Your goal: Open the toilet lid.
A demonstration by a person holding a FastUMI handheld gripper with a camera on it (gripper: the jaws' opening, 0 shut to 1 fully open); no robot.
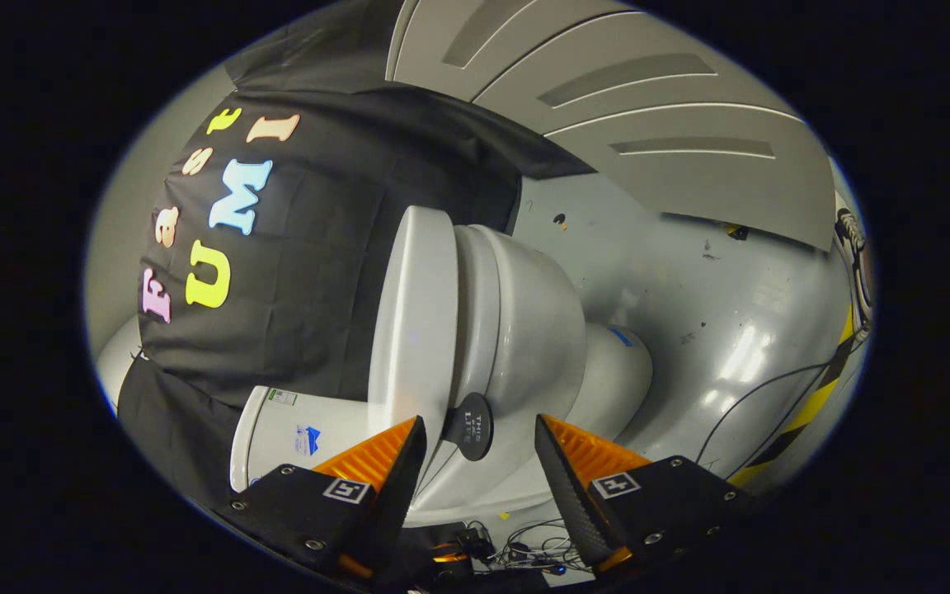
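The view is rolled on its side. A white toilet [524, 330] lies just ahead of my fingers, and its lid [413, 330] rests flat against the seat and bowl. A small round black lift tab [468, 425] sticks out from the lid's front edge. My gripper [479, 450] is open, and the tab sits in the gap between the two fingertips, nearer one finger. Neither finger presses on the tab as far as I can see.
The white cistern [293, 429] stands behind the lid, against the black cloth wall. Grey floor [706, 313] spreads beyond the bowl, with yellow-black tape [805, 412] and thin cables [764, 396] on it. More cables [524, 549] lie below the fingers.
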